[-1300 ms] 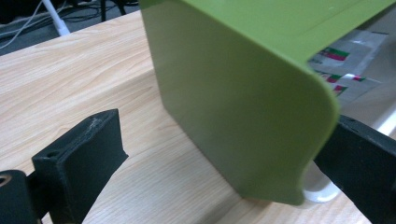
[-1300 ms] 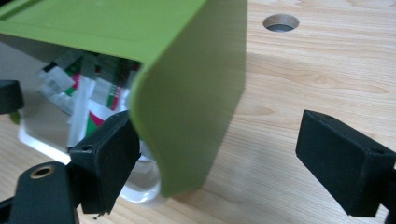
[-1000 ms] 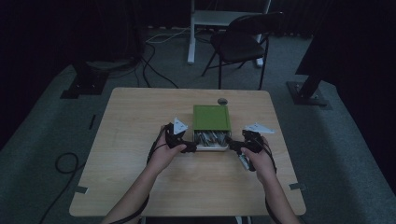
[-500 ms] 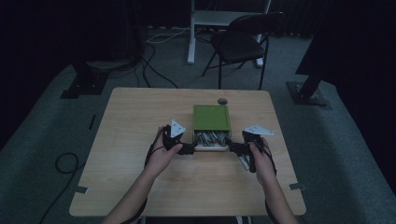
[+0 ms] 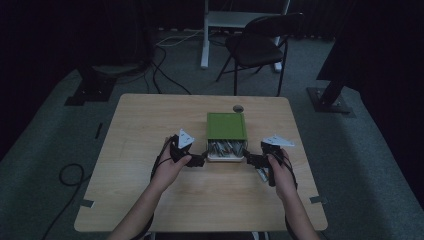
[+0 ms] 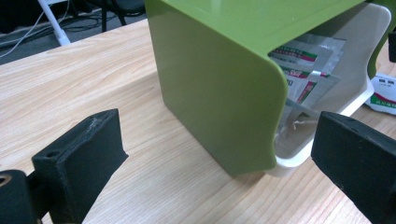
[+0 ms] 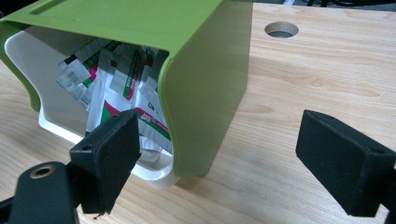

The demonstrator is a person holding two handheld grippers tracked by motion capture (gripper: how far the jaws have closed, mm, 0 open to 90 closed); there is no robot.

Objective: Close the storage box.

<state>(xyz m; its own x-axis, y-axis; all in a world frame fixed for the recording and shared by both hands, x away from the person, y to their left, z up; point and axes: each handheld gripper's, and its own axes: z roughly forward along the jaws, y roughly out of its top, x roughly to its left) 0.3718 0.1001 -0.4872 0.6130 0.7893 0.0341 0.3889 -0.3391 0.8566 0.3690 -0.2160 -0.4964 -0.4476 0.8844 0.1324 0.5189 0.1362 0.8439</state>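
Both claws drawn back slightly, green box [image 5: 226, 127] with white tray [image 5: 225, 157], sachets [image 7: 126, 79] inside

Room dim | floor [image 5: 45, 150] grey carpet – cables | black chair [image 5: 257, 47] beyond wooden table [image 5: 150, 115] – white stand [image 5: 220, 20]

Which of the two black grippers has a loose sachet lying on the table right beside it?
The right gripper: a white sachet lies beside it on the wooden table; none lies by the left gripper.
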